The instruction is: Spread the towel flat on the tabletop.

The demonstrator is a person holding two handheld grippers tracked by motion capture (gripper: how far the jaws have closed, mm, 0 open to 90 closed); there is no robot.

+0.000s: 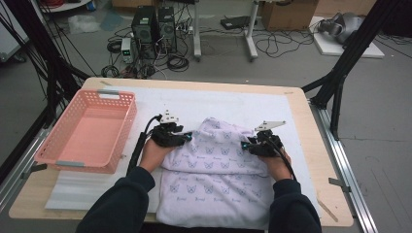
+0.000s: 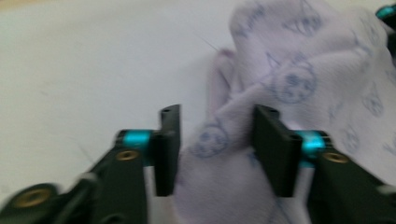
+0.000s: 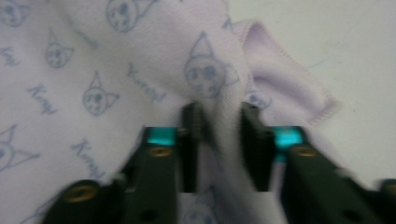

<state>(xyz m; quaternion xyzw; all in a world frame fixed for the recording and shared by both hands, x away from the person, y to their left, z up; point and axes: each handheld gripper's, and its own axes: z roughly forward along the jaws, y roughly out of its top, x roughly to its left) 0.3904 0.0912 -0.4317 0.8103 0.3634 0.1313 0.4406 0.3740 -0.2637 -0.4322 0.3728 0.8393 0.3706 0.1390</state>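
A pale lilac garment (image 1: 214, 167) printed with small cat faces lies on the white mat (image 1: 214, 99), its near part folded over. My left gripper (image 1: 187, 138) is at the garment's upper left edge. In the left gripper view a bulge of the garment (image 2: 289, 79) sits between the jaws of that gripper (image 2: 217, 140), which stand well apart, not clamped. My right gripper (image 1: 246, 144) is at the upper right edge. Its pads (image 3: 222, 128) pinch a thin upright fold of the garment (image 3: 93, 60). Next to that fold lies a hemmed corner (image 3: 299, 88).
A pink plastic basket (image 1: 119, 94) stands at the table's left, close beside the left hand. The wooden table edge (image 1: 311, 141) runs along the right. Black frame posts (image 1: 340, 73) rise at the far right, and computers and cables (image 1: 153, 29) lie on the floor beyond.
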